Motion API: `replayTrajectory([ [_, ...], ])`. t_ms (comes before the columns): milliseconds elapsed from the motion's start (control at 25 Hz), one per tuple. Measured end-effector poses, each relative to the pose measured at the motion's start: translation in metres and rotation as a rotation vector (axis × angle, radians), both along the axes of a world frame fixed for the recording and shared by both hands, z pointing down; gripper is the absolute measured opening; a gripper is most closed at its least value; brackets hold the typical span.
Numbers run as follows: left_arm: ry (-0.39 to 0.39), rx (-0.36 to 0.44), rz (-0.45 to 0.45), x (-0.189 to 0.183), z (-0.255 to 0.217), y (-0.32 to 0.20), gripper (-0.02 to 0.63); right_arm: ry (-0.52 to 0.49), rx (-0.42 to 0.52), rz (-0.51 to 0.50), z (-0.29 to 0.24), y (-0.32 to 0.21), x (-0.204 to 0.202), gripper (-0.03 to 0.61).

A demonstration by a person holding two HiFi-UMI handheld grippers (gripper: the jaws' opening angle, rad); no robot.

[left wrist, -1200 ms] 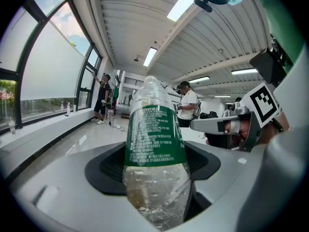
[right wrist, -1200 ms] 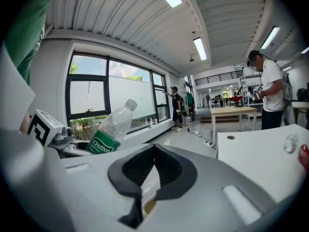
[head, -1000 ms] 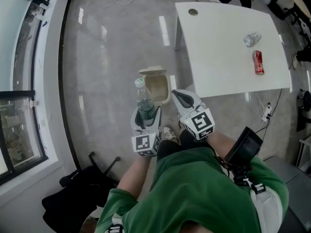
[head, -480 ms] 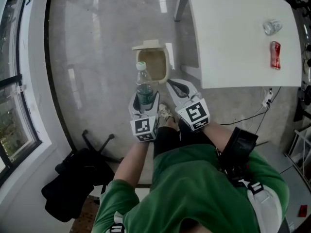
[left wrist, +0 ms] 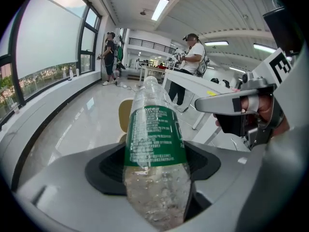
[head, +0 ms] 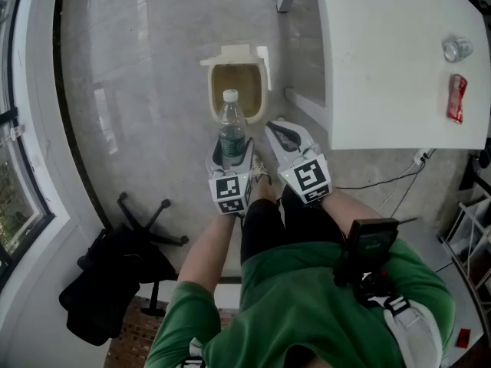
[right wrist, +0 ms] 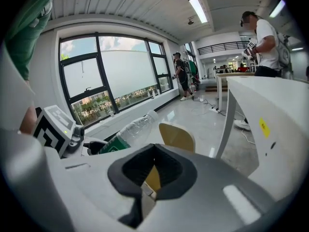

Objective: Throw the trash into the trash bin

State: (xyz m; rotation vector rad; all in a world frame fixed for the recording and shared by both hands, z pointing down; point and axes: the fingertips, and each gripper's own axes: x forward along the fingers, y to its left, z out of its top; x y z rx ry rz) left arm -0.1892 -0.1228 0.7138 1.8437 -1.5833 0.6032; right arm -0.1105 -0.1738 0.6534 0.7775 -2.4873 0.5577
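Note:
A clear plastic bottle (head: 232,129) with a green label and white cap sits upright in my left gripper (head: 232,154), whose jaws are shut on its lower body. In the left gripper view the bottle (left wrist: 153,144) fills the centre. The beige trash bin (head: 238,90) stands open on the floor just beyond the bottle, against the table's corner; its rim (left wrist: 124,116) shows behind the bottle. My right gripper (head: 279,131) hangs beside the left one, its jaws shut with nothing in them. From the right gripper view the bottle (right wrist: 130,129) and bin lid (right wrist: 177,137) lie ahead to the left.
A white table (head: 383,67) at the right carries a red can (head: 456,98) and a crumpled clear bottle (head: 458,49). A black chair base and bag (head: 115,274) lie at lower left. Windows line the left wall. People stand far off in the room (left wrist: 195,52).
Both grippers have come down toward the floor, with the bottle still in the left one. The bin now lies closer ahead of the bottle, and the right jaws stay shut.

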Motion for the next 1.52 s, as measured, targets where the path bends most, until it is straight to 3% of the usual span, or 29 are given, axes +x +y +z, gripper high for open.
replayTrajectory([
  [640, -0.079, -0.236, 0.17, -0.003, 0.168, -0.023, 0.347, 0.102, -0.026, -0.081, 0.132, 0.006, -0.008, 0.003],
  [920, -0.077, -0.326, 0.214, 0.0, 0.207, -0.029, 0.348, 0.155, -0.035, -0.11, 0.176, -0.006, -0.014, 0.003],
  [1520, -0.159, -0.54, 0.299, -0.004, 0.259, -0.043, 0.35, 0.222, -0.076, -0.092, 0.233, -0.015, -0.008, 0.003],
])
